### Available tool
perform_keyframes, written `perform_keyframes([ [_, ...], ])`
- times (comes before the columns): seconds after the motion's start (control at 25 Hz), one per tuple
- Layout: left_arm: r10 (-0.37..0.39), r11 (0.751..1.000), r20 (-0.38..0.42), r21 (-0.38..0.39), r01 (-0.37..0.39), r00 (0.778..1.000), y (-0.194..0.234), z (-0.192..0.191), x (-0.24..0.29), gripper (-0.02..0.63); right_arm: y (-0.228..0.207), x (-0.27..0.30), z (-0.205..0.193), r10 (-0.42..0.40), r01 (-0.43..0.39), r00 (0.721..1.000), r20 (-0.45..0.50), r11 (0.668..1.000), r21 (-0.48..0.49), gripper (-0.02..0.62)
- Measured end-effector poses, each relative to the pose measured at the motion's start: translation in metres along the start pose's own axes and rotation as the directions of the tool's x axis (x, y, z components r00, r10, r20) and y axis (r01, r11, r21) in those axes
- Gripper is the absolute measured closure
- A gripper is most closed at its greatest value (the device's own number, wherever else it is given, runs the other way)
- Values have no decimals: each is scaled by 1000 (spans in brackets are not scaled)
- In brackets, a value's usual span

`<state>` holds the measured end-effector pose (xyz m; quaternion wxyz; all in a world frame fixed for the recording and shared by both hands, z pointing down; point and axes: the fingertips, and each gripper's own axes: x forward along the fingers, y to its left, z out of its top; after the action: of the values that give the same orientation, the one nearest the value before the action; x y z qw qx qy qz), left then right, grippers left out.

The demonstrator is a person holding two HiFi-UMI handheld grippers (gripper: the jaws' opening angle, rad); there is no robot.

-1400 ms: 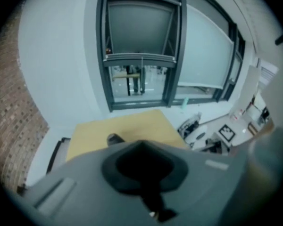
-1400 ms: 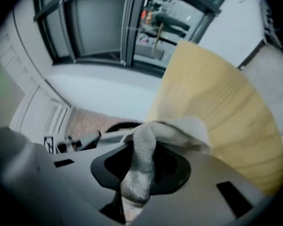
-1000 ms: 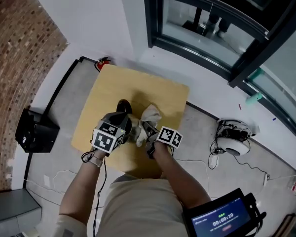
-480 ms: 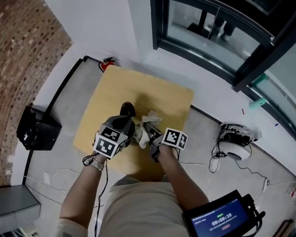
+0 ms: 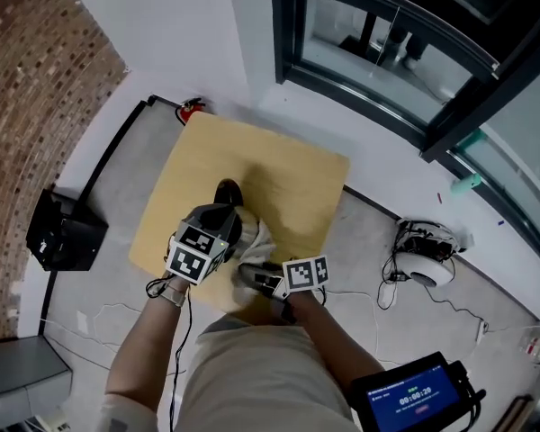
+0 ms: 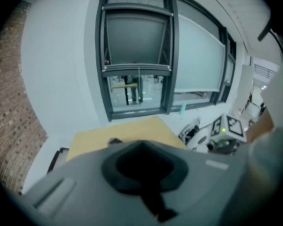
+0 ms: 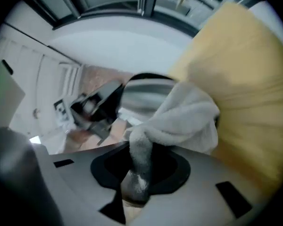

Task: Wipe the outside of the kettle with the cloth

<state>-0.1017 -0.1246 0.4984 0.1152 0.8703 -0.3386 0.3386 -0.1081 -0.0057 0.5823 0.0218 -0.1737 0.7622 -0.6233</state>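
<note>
The kettle (image 5: 228,194) stands on the yellow table (image 5: 288,174), mostly hidden under my left gripper (image 5: 218,223), which sits on top of it. The left gripper view shows only the gripper's own grey body (image 6: 144,173), so its jaws cannot be read. In the right gripper view the kettle (image 7: 144,93) appears as a steel body with a black top. My right gripper (image 5: 250,275) is at the kettle's near side, shut on a twisted end of the white cloth (image 7: 184,117). The cloth (image 5: 256,241) lies bunched against the kettle's side.
A black box (image 5: 63,237) sits on the floor left of the table. A red object (image 5: 189,109) lies at the table's far corner. A white round device with cables (image 5: 423,261) is on the floor to the right. A tablet (image 5: 414,394) shows at the bottom right.
My right gripper has swung from the kettle's right side round to its near side, turning and dragging the cloth along. The left gripper has stayed put.
</note>
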Motion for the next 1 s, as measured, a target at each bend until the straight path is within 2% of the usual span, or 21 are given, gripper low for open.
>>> perform_keyframes([
  [0.04, -1, 1000, 0, 3, 1, 1000, 0, 0, -1, 609, 24, 14, -16, 63, -66, 996, -67, 996, -53, 495],
  [0.08, -1, 1000, 1, 5, 1, 1000, 0, 1, -1, 609, 40, 26, -24, 91, -103, 990, -110, 989, -111, 495],
  [0.12, 0, 1000, 1, 6, 0, 1000, -1, 3, -1, 609, 48, 38, -26, 88, -111, 987, -136, 980, -165, 495],
  [0.2, 3, 1000, -4, 3, -3, 1000, 0, 5, -1, 609, 40, 54, -28, 32, -65, 987, -157, 974, -216, 495],
  [0.24, 4, 1000, -8, -1, -4, 1000, 1, 4, -2, 609, 23, 58, -30, -10, -18, 989, -146, 981, -192, 495],
  [0.28, 6, 1000, -10, -4, -6, 1000, 1, 2, -2, 609, 0, 57, -33, -54, 38, 992, -118, 991, -128, 495],
  [0.36, 10, 1000, -9, -7, -10, 1000, -3, 1, 0, 609, -39, 41, -34, -100, 102, 994, -36, 994, 46, 495],
  [0.4, 12, 1000, -8, -9, -12, 1000, -4, 0, 1, 609, -43, 34, -32, -85, 85, 996, -8, 992, 98, 495],
  [0.44, 15, 1000, -8, -10, -15, 1000, -4, 0, 3, 609, -35, 32, -31, -43, 43, 999, -2, 993, 109, 495],
  [0.56, 36, 999, -15, -35, -37, 999, 1, 0, 6, 607, 14, 58, -32, 117, -115, 993, -34, 992, 48, 495],
  [0.64, 68, 989, -38, -129, -73, 997, 3, -1, 5, 606, 34, 72, -23, 156, -158, 987, 30, 985, 68, 495],
  [0.72, 91, 958, -65, -267, -105, 994, 3, -5, 2, 603, 36, 70, -16, 153, -169, 982, 110, 973, 160, 495],
  [0.76, 84, 942, -72, -319, -102, 994, 2, -6, 0, 603, 34, 66, -17, 148, -171, 981, 129, 966, 194, 495],
  [0.8, 73, 937, -65, -337, -91, 995, 4, -3, -1, 607, 30, 64, -18, 143, -169, 980, 136, 963, 211, 495],
  [0.84, 76, 948, -39, -307, -84, 996, 9, 7, 0, 614, 26, 62, -19, 138, -166, 981, 139, 961, 220, 495],
  [0.88, 96, 971, 8, -220, -92, 995, 15, 23, 1, 614, 22, 61, -19, 135, -164, 981, 141, 960, 226, 495],
  [0.92, 113, 991, 56, -80, -108, 992, 21, 41, 5, 614, 19, 60, -19, 134, -165, 981, 142, 959, 231, 494],
  [0.96, 106, 990, 78, 88, -113, 991, 23, 55, 14, 614, 18, 61, -18, 136, -167, 980, 142, 958, 233, 495],
  [1.0, 72, 964, 53, 253, -83, 996, 20, 58, 27, 614, 17, 61, -17, 140, -170, 980, 141, 958, 232, 495],
])
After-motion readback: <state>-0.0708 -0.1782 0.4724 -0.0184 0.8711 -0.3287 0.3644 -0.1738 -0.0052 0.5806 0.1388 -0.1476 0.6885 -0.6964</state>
